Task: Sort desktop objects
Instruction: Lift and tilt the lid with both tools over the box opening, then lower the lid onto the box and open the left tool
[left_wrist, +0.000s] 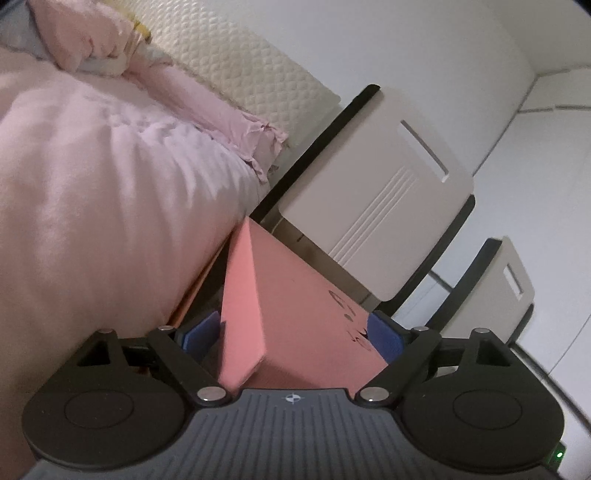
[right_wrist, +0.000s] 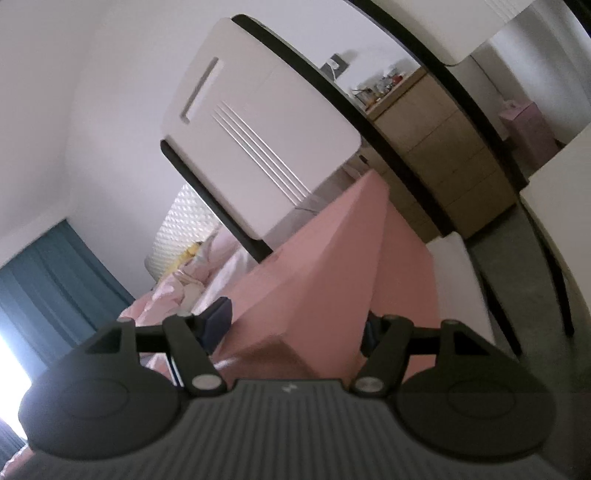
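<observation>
Left wrist view: a salmon-pink rectangular cardboard box (left_wrist: 295, 317) with a lifted flap and small dark printed marks on its top face sat between the fingers of the left gripper (left_wrist: 291, 334). The blue pads (left_wrist: 384, 338) pressed against both of its sides, so the jaws stood wide apart but clamped on the box. The box was held up in the air, beside a bed with a pale pink quilt (left_wrist: 92, 192); a white moulded chair back on a black frame (left_wrist: 373, 206) stood behind it. Right wrist view: the same pink box (right_wrist: 332, 277) filled the middle, tilted, with one flap ridge pointing away from the camera. The right gripper (right_wrist: 295, 325) held it likewise, jaws spread wide, a dark blue pad (right_wrist: 216, 317) against the left face; the other pad was mostly hidden. Contents of the box could not be seen. A light wooden drawer cabinet (right_wrist: 436, 155) stood behind it.
</observation>
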